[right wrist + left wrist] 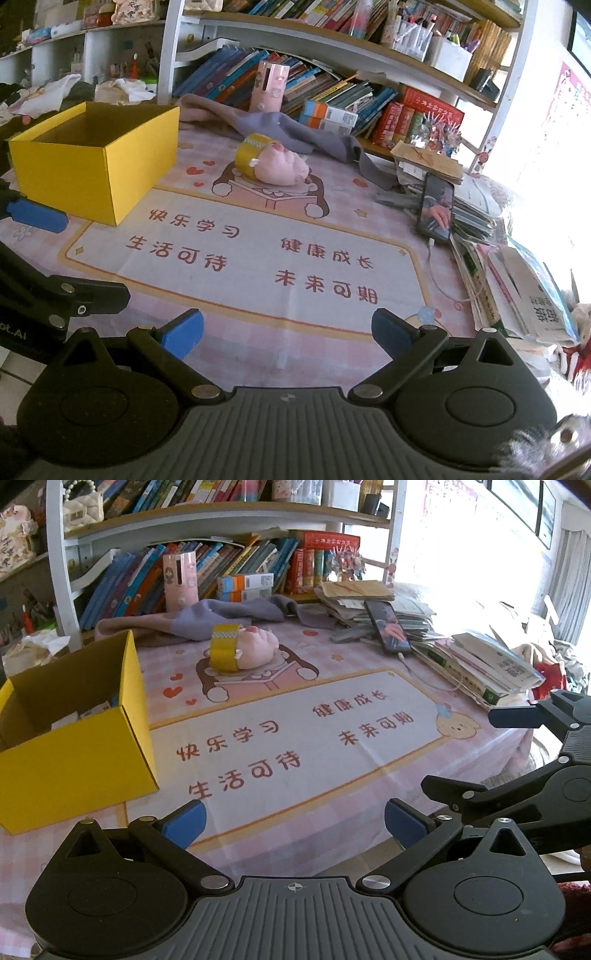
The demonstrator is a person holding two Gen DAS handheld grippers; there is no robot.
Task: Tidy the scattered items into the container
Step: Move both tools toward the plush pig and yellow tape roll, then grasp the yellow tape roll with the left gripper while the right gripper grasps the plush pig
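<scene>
- Left tongs (pixel 295 821) spread wide, holding nothing
- Right tongs (pixel 288 334) spread wide, holding nothing
- Yellow box (pixel 99 162) on table (pixel 332 206), left
- Yellow tape roll (pixel 248 155) touching pink plush (pixel 284 168), mid-table

Open-topped yellow cardboard box (pixel 99 162) stands upright at left of the pink printed table mat; small items lie inside. Yellow tape roll (pixel 249 153), on edge, touches pink soft pig-face toy (pixel 284 168) mid-table, well apart from box.

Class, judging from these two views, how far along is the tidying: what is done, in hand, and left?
Done: the yellow box already holds a few small items. In hand: nothing; the left tool and right tool are both open and empty. Left: the yellow tape roll and pink plush toy touching it.
</scene>
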